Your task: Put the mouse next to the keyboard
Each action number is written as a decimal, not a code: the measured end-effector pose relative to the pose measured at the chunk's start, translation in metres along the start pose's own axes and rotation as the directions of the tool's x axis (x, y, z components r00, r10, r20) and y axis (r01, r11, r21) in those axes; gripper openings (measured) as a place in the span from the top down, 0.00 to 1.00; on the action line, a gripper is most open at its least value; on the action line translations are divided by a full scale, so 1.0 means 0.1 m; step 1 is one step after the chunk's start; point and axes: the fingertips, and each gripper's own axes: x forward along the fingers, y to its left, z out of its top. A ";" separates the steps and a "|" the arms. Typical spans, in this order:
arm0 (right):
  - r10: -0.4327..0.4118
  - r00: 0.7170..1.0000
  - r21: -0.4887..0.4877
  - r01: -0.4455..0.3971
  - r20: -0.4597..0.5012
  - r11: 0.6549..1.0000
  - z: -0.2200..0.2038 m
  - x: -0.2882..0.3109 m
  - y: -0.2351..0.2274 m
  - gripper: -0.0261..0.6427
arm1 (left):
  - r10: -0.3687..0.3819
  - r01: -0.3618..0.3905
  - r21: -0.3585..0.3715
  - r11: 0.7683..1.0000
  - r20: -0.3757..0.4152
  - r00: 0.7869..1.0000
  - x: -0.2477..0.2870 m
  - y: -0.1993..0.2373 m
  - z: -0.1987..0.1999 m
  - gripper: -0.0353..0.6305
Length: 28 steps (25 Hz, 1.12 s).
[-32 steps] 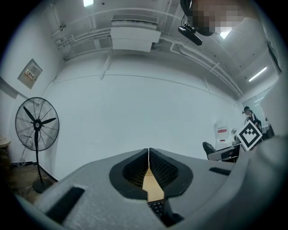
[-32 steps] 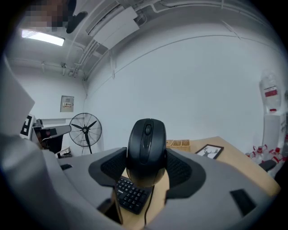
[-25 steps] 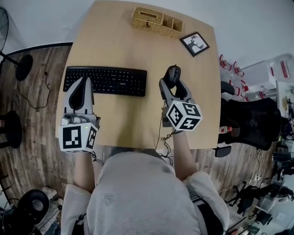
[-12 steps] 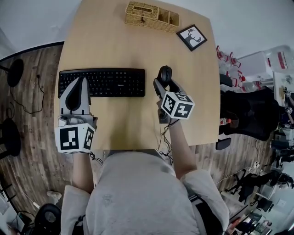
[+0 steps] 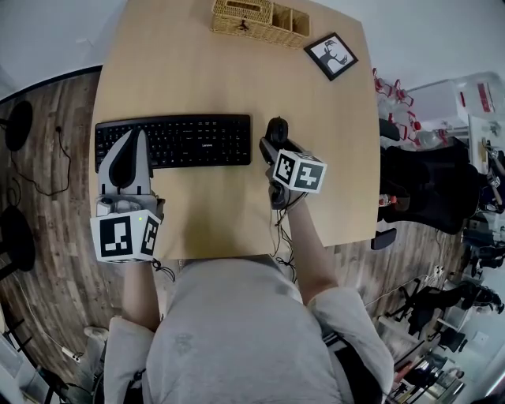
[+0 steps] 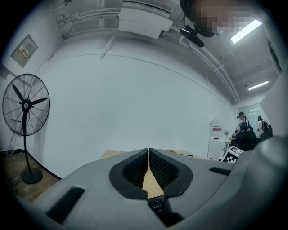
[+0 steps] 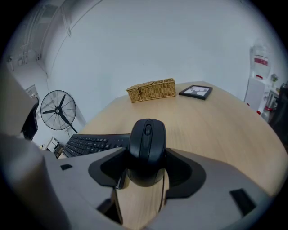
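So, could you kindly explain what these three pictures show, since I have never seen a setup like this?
There is no robot here: a person holds a hand-held gripper with two jaws in each hand. The marker-covered cubes are parts of those grippers. The top-down picture comes from a camera on the person's head. The other two come from cameras riding on each gripper, looking along its jaws. On the light wooden table lie a black keyboard, a woven wicker box and a small black-framed picture. The right hand-held gripper is closed on a black computer mouse, just right of the keyboard. The left hand-held gripper is over the keyboard's left end, jaws together, holding nothing.
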 end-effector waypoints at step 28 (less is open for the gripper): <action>-0.130 0.974 -0.115 0.110 -0.186 0.987 -0.25 0.33 -0.02 0.59 | -0.002 0.001 -0.018 1.000 -0.045 0.999 0.10 0.11 -0.19 0.93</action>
